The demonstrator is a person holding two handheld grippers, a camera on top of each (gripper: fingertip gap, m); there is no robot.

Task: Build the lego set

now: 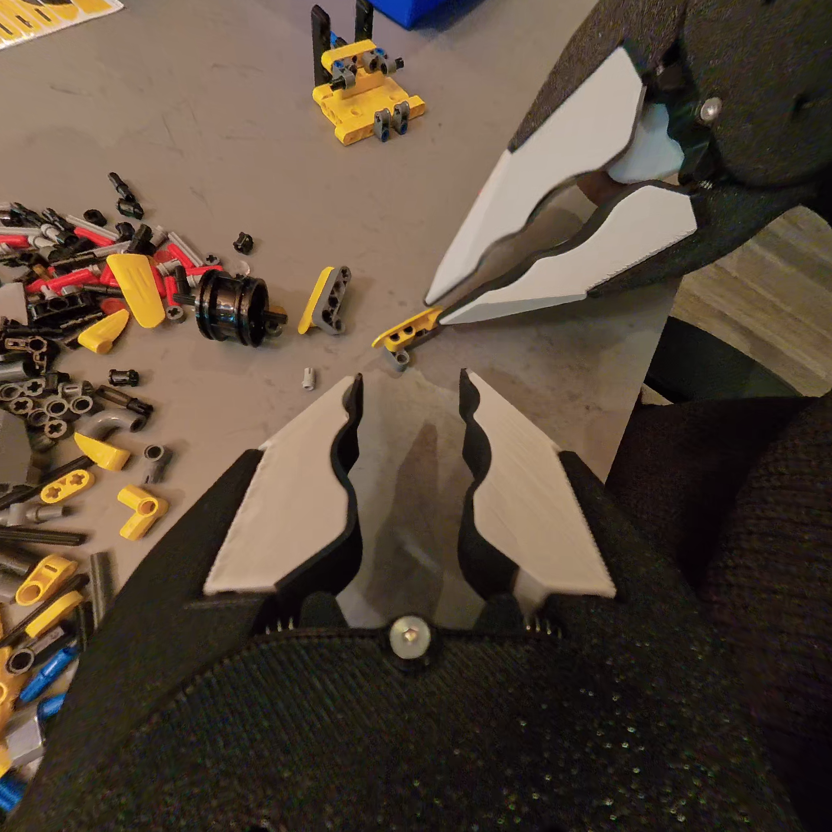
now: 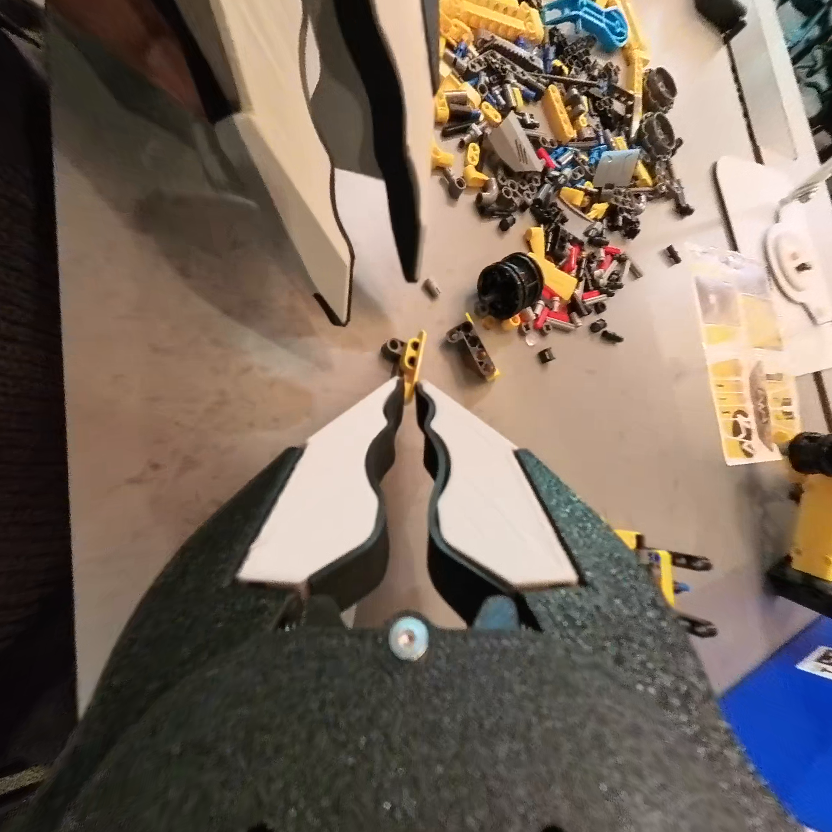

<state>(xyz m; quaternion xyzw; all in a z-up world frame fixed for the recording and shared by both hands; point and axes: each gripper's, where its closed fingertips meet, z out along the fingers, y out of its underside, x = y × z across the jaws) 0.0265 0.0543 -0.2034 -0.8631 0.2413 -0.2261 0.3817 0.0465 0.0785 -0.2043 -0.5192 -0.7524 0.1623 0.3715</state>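
Yellow beam (image 2: 413, 360) pinched at right claw (image 2: 407, 389) tips; left claw (image 1: 409, 378) wide, empty, near.

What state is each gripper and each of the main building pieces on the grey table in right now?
Left gripper: open, empty, hovering above the table.
Right gripper: shut on the small yellow holed beam piece.
Small grey connector: attached under the yellow piece.
Black wheel hub: lying on its side, axle through it.
Yellow part-built assembly: standing on the table, untouched.
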